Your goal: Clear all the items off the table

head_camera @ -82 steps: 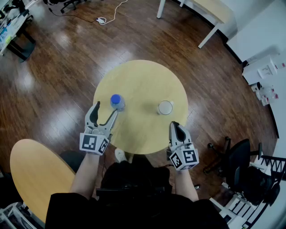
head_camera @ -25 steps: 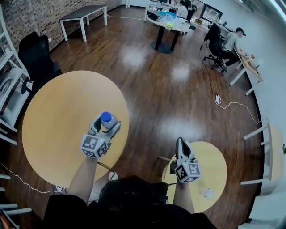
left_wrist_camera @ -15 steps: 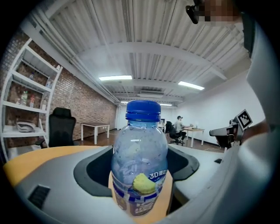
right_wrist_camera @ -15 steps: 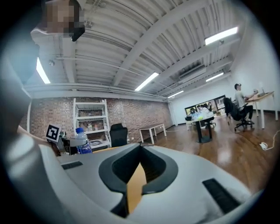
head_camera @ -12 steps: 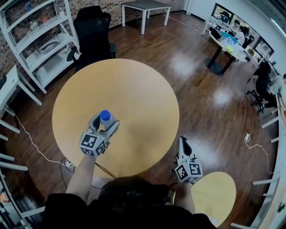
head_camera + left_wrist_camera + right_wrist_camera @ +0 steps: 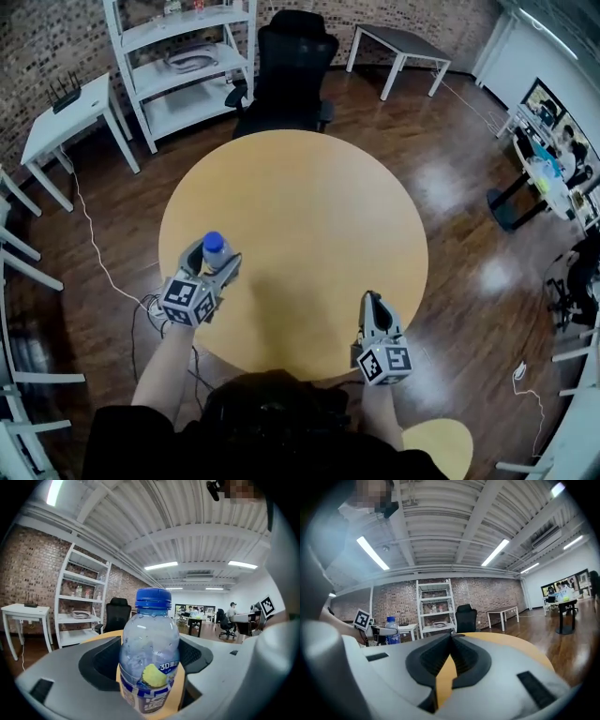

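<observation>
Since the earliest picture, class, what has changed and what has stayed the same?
The left gripper closed on the bottle and carried it from the small table to above a larger round table. The right gripper stayed shut, empty.

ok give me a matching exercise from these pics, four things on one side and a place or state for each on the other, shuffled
Things:
1. bottle
2. right gripper
3. office chair
4. shelf unit

Places or states:
A. against the brick wall
B. shut, with nothing between its jaws
C. clamped upright in the left gripper
D. just beyond the far edge of the round table

Pairs: 1-C, 2-B, 3-D, 4-A
</observation>
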`<move>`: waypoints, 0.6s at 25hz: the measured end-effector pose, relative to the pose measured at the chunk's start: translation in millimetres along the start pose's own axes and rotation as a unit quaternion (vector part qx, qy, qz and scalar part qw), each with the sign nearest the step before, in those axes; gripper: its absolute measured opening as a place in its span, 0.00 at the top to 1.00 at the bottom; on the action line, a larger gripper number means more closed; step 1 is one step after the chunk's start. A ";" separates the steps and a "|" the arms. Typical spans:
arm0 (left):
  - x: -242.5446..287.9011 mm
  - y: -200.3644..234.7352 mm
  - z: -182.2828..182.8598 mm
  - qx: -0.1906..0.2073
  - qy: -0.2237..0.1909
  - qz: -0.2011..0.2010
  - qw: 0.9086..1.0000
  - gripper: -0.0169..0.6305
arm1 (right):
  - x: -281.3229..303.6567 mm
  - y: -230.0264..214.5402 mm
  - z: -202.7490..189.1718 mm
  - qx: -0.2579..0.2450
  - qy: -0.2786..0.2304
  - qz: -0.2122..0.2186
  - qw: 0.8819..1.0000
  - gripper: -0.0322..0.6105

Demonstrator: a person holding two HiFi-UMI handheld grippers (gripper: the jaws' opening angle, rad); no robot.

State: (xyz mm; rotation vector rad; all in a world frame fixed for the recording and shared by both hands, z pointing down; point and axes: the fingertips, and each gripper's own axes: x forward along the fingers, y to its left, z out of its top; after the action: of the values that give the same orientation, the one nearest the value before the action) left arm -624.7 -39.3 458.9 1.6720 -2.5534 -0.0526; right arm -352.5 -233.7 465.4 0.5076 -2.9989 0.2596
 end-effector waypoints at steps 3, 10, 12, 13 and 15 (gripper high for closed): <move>-12.2 18.0 -13.4 -0.020 0.005 0.029 0.999 0.42 | 12.9 4.6 -9.9 0.001 0.020 0.014 1.000 0.94; -17.1 35.3 -34.4 -0.036 0.021 0.061 0.997 0.42 | 32.8 4.4 -19.4 -0.002 0.043 0.038 0.998 0.94; -12.5 34.4 -46.1 -0.045 0.032 0.066 0.996 0.42 | 33.3 1.7 -27.5 0.004 0.056 0.041 0.998 0.95; -9.4 34.1 -54.3 -0.053 0.038 0.071 0.995 0.42 | 33.1 -0.4 -33.1 0.009 0.063 0.043 0.997 0.94; -3.8 35.6 -70.9 -0.072 0.049 0.082 0.993 0.42 | 33.4 -3.7 -44.7 0.019 0.077 0.046 0.996 0.95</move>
State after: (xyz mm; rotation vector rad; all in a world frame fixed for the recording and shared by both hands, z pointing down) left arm -649.0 -20.2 532.1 1.3749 -2.5381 -0.1361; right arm -380.1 -239.7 513.7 0.3367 -2.8757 0.3472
